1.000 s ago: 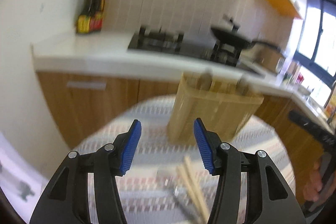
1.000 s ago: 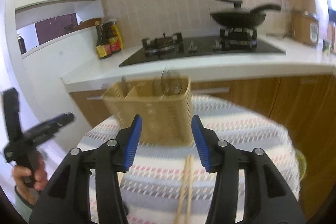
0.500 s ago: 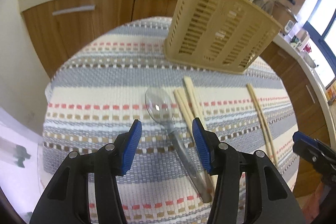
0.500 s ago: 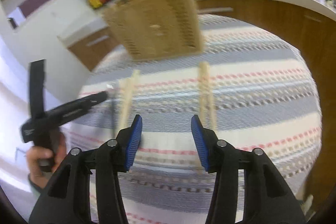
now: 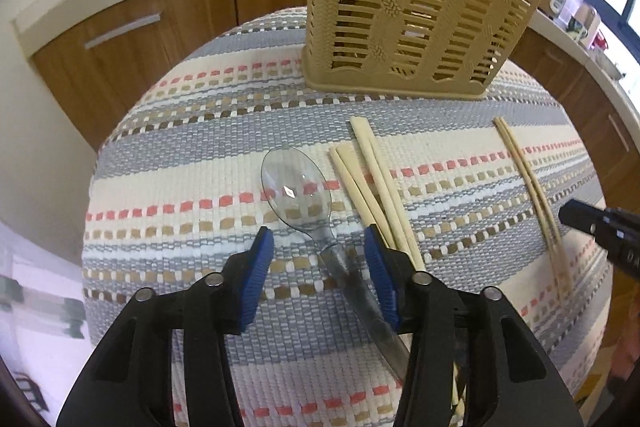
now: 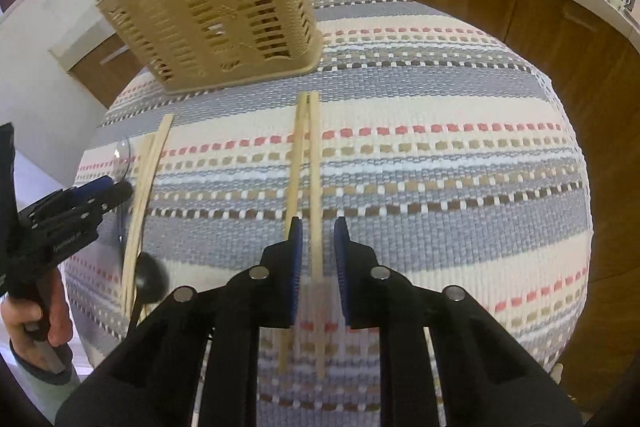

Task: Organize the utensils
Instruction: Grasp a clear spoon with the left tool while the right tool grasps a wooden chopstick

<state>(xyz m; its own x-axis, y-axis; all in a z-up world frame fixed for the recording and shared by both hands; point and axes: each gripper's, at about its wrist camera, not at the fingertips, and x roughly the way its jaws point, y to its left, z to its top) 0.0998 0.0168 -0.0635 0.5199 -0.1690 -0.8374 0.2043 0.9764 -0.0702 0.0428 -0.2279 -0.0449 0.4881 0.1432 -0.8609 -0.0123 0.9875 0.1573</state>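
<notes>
Two grippers closing: left gripper (image 5: 319, 243), jaws astride clear spoon (image 5: 298, 187) handle at lower centre, not pressing; right gripper (image 6: 319, 233) narrowing around one chopstick pair (image 6: 307, 163) stick, centre frame. Basket (image 6: 224, 7) upper left.

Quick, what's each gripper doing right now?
Left gripper: closing around the clear spoon, not gripping yet.
Right gripper: closing around one chopstick, pads not touching.

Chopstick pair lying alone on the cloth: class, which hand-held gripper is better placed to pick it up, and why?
Right. The right hand-held gripper is closing with one chopstick between its jaws; the left hand-held gripper straddles the spoon.
</notes>
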